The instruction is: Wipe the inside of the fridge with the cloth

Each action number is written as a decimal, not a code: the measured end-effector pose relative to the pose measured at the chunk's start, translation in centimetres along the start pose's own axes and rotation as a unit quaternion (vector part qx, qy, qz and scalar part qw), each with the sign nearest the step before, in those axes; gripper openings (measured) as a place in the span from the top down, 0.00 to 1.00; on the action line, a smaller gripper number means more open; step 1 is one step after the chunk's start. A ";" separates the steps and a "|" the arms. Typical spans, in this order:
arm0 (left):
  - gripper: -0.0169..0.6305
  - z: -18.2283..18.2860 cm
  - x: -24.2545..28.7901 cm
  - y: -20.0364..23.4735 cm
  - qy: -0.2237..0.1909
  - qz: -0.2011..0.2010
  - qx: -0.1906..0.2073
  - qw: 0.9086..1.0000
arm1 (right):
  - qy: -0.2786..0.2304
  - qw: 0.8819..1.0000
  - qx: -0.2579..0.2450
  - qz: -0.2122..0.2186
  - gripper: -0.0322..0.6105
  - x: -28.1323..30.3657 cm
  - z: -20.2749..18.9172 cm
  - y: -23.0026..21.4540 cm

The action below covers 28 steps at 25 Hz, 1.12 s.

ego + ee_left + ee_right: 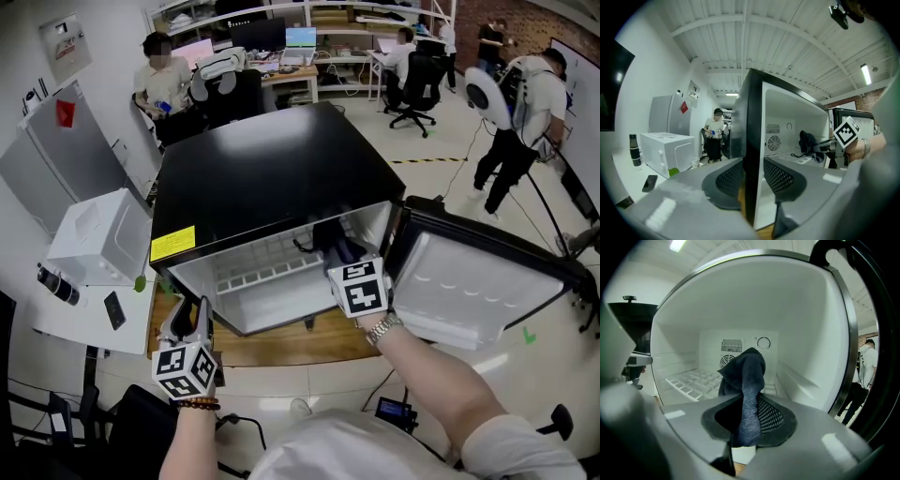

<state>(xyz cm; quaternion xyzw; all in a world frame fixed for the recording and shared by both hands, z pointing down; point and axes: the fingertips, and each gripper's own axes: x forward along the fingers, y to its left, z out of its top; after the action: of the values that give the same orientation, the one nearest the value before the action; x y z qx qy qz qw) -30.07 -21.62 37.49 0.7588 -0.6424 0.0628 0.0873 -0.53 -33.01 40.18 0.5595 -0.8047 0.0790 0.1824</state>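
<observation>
Inside the open black fridge [272, 169], I am reaching in with my right hand-held gripper [745, 413], which is clenching a dark blue cloth [747, 376] between its pads. The cloth is bunching upward out of the jaws and hanging in the white cavity, near the right wall and above the floor of the compartment. Behind it, the rear wall is showing a round fan vent [731, 346]. A white wire shelf [693, 380] is lying low on the left.

My left hand-held gripper [752, 176] is clamping the front edge of the fridge's left wall near its lower corner. The black edge is filling the gap between the two mesh pads.

The fridge is sitting on a wooden platform [281, 342], and its door [469, 281] is standing wide open to the right.

To the left, a white appliance [98, 234] is resting on a worktop [84, 323], with a black bottle [56, 284] and a dark phone [114, 309] just beside it.

In the background, people are working at desks, and one person is standing by the right wall.
</observation>
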 end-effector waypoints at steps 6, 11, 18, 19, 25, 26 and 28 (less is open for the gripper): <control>0.77 0.1 -0.6 -0.2 0.000 0.009 0.001 1.000 | -0.016 1.000 -0.001 0.025 0.83 -1.3 0.6 0.6; 0.78 0.7 -2.3 -1.0 -0.021 0.024 0.008 0.999 | -0.032 0.998 0.000 0.051 0.83 -3.0 1.2 1.0; 0.79 1.1 -1.5 -7.4 -0.033 -0.075 0.009 0.997 | -0.063 0.993 -0.009 0.102 0.83 -5.8 2.2 1.9; 0.78 1.3 -1.1 -9.1 -0.035 -0.108 0.010 0.994 | -0.066 0.991 -0.011 0.113 0.83 -6.4 2.2 2.2; 0.66 2.5 0.3 -19.3 -0.028 -0.315 -0.025 0.948 | -0.089 0.976 -0.025 0.195 0.83 -10.2 2.2 4.0; 0.61 2.6 0.4 -20.5 -0.026 -0.342 -0.029 0.939 | -0.094 0.973 -0.025 0.209 0.83 -10.9 2.3 4.1; 0.52 2.8 0.5 -22.3 -0.022 -0.388 -0.040 0.921 | -0.105 0.965 -0.025 0.237 0.83 -12.2 2.4 4.3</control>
<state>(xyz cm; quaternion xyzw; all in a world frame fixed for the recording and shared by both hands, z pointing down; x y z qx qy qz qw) -8.04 -19.09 33.69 0.9455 -0.3018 -0.0188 0.1209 -1.29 -21.61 33.68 0.3528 -0.9308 0.0408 0.0870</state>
